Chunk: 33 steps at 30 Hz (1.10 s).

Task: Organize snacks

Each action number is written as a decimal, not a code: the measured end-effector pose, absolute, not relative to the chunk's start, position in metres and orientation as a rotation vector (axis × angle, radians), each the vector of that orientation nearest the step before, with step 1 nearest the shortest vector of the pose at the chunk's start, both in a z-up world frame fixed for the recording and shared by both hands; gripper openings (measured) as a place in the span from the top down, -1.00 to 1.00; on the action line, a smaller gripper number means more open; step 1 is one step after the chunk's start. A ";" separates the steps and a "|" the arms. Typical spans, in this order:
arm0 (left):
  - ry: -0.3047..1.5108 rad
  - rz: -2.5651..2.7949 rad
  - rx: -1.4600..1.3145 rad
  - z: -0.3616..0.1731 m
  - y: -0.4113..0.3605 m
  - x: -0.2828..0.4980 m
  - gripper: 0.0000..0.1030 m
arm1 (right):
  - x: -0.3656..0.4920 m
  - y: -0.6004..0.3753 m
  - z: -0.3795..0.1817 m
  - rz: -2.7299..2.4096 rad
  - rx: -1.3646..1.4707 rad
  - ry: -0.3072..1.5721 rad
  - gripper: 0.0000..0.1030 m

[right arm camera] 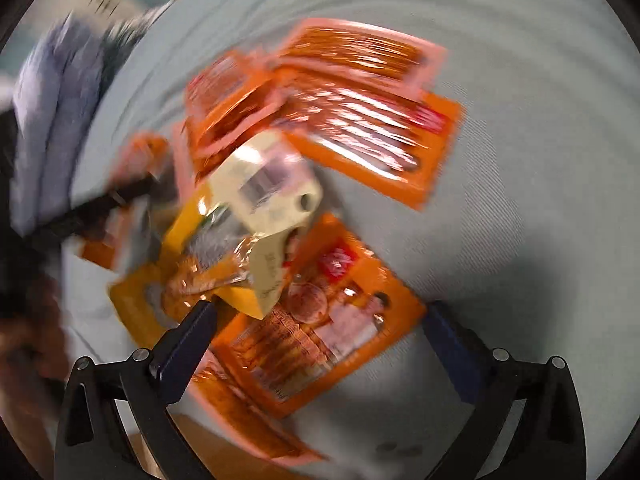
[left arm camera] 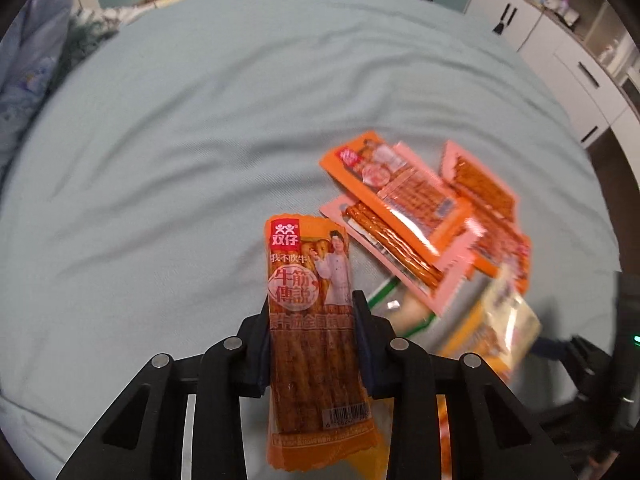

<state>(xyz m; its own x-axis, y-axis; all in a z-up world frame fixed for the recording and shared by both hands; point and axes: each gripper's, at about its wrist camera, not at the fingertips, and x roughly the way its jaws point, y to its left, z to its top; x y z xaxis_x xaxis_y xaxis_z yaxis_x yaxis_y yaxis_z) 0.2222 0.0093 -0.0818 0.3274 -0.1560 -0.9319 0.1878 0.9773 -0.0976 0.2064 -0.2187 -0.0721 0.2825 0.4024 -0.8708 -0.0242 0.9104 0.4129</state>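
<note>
My left gripper (left arm camera: 312,300) is shut on a long orange packet of snack sticks (left arm camera: 310,280), held lengthwise between its pads above the pale blue sheet (left arm camera: 180,140). To its right lies a pile of snacks: an orange packet (left arm camera: 396,196), pink packets (left arm camera: 384,248) and a blurred cream and yellow bag (left arm camera: 496,320). The right wrist view is motion-blurred. My right gripper (right arm camera: 320,312) stands wide open over an orange packet (right arm camera: 352,308) that lies on the sheet between its fingers, untouched. Beyond it lie the cream and yellow bag (right arm camera: 264,200), a large orange packet (right arm camera: 380,136) and a pink one (right arm camera: 356,52).
The sheet (right arm camera: 520,160) covers a bed with open fabric left of and beyond the pile. White cabinets (left arm camera: 560,52) stand at the far right. Bedding (left arm camera: 28,80) is bunched at the far left. A dark blurred shape (right arm camera: 100,208) reaches in from the left of the right wrist view.
</note>
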 end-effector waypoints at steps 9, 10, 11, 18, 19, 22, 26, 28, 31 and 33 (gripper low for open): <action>1.172 -0.477 -0.032 0.000 0.030 0.082 0.37 | 0.202 -0.245 -0.068 0.340 0.486 1.176 0.60; 1.181 -0.514 -0.041 0.000 0.024 0.073 0.37 | 0.203 -0.251 -0.074 0.356 0.552 1.187 0.63; 1.193 -0.547 -0.052 -0.002 0.019 0.063 0.36 | 0.203 -0.255 -0.077 0.361 0.584 1.194 0.66; 1.280 -0.596 0.080 -0.040 -0.011 0.021 -0.23 | 0.186 -0.283 -0.061 0.432 0.750 1.103 0.91; 1.282 -0.588 0.094 -0.043 -0.011 0.022 -0.35 | 0.182 -0.285 -0.056 0.422 0.746 1.079 0.91; 1.234 -0.554 0.079 -0.042 -0.006 0.025 -0.58 | 0.162 -0.303 -0.042 0.399 0.759 0.988 0.91; 1.186 -0.419 0.086 -0.042 0.013 0.040 -0.62 | 0.126 -0.325 -0.021 0.406 0.820 0.876 0.91; 1.183 -0.381 0.057 -0.044 0.023 0.045 -0.62 | 0.103 -0.337 -0.009 0.423 0.840 0.824 0.91; 1.171 -0.339 0.044 -0.045 0.031 0.047 -0.62 | 0.069 -0.340 0.010 0.499 0.875 0.761 0.91; 1.148 -0.288 0.079 -0.045 0.036 0.045 -0.62 | 0.046 -0.340 0.015 0.560 0.895 0.740 0.91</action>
<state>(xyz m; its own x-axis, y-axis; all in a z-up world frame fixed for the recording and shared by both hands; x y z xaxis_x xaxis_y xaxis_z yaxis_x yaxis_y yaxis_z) 0.0449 0.0357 -0.0446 0.3775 -0.1852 -0.9073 0.2654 0.9603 -0.0856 0.0458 -0.3403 0.0145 0.6257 0.7052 -0.3335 -0.1295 0.5155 0.8471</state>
